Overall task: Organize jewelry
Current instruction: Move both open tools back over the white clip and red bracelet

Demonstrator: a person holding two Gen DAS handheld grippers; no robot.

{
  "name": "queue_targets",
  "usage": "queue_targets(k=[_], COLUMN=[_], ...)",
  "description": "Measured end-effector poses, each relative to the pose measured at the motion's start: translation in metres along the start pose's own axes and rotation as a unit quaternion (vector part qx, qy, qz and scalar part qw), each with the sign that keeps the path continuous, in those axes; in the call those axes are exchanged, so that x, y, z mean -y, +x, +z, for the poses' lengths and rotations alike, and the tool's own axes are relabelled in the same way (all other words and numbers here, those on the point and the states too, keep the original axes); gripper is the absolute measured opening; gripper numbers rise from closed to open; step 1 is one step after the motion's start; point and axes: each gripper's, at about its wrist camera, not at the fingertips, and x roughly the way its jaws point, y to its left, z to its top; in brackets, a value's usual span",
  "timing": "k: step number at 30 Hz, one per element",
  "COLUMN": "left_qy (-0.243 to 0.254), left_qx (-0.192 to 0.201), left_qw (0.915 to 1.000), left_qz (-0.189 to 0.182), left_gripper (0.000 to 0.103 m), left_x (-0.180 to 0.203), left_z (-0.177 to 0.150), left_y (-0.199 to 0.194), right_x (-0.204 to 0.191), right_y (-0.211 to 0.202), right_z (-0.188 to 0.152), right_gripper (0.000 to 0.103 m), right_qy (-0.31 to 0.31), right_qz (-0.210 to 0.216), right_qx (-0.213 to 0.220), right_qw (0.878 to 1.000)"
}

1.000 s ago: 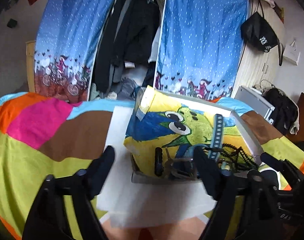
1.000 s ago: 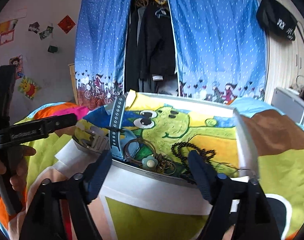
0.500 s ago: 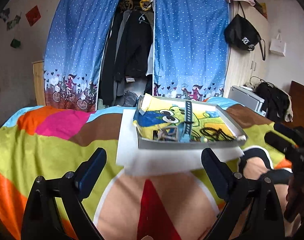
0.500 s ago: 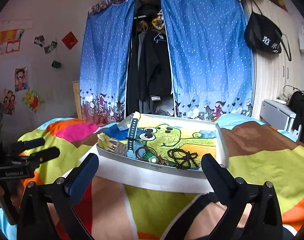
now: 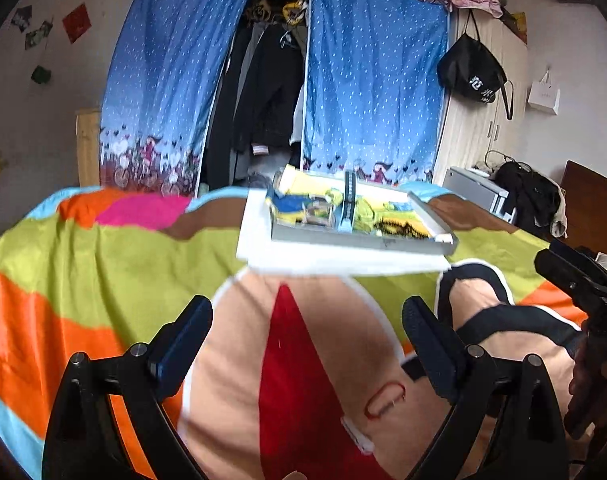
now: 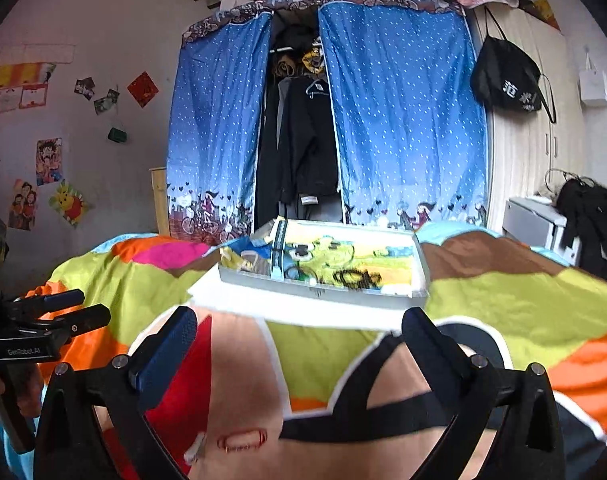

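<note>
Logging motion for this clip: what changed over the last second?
Both grippers, left and right, pulled back from the tray toward the person, open and empty throughout. The tray, watch strap and beads stayed put on the bedspread.

Left gripper point(image 5: 307, 322) and right gripper point(image 6: 299, 332): jaws spread wide, empty.

Left gripper point(image 5: 307, 326) over the bright bedspread point(image 5: 103, 256), fingers wide apart, nothing between them. Well ahead, grey tray point(image 5: 359, 240) on a white sheet point(image 5: 259, 236); blue watch strap point(image 5: 348, 204) and dark bead string point(image 5: 399, 227) inside. Right gripper point(image 5: 579, 276) at right edge.
</note>
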Motion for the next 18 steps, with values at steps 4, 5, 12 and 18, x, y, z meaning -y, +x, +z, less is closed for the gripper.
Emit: queue_targets(k=[4,5,12,18], left_qy=[-0.009,-0.011,-0.012,-0.005], left_qx=[-0.017,-0.023,-0.063,-0.121], left_qw=[0.9998,0.9997,0.9979,0.9926], left_qz=[0.002,0.003,0.0,-0.014], left_gripper=[0.093,0.093,0.093,0.093], left_x=[0.003,0.006,0.018,0.031], left_z=[-0.02,-0.026,-0.06,-0.083], left_y=[-0.004,-0.004,0.002,0.018], right_x=[0.006,0.007,0.014,0.021], right_y=[-0.011,-0.013,-0.013,0.002], right_z=[-0.019,-0.024,-0.065,-0.095], right_gripper=[0.103,0.103,0.103,0.103], right_qy=[0.001,-0.001,0.005,0.014], right_qz=[-0.011,-0.015,-0.02,-0.023], right_qx=[-0.014,-0.018,-0.062,-0.119], right_qw=[1.0,1.0,0.998,0.993])
